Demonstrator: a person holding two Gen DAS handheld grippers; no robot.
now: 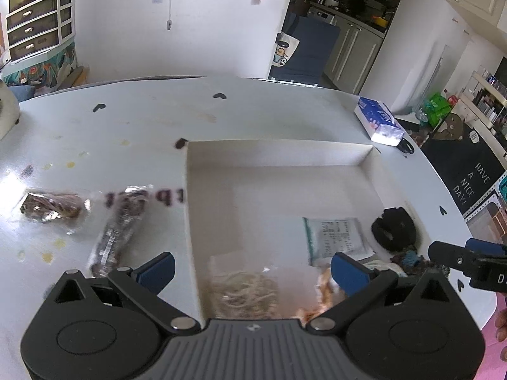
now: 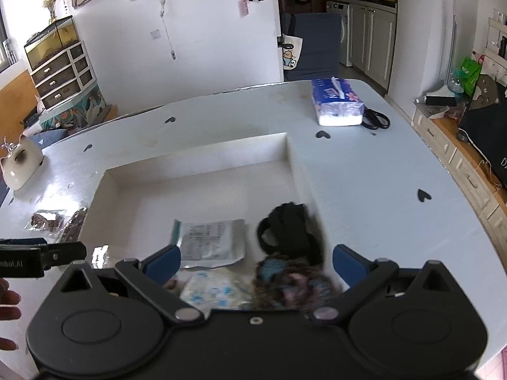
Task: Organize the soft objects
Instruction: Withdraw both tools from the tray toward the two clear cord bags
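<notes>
Lying outside box (image 1: 187,209) on table (image 1: 253,114), two crinkly snack packets (image 1: 118,229) are being judged light, slippery; mid-body pinch advised. Left gripper (image 1: 252,267) and right gripper (image 2: 256,261) are being held wide, empty.

"HAVE A NICE DAY!" – black mat (image 1: 469,171), "obot.AI" – left tool (image 2: 22,261)

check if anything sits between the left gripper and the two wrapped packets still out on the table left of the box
Nothing visible does. The left gripper is open above the box's near-left wall. The two wrapped packets lie on bare table left of that wall, with no other object between. Only the low wall must be cleared when carrying them in.
</notes>
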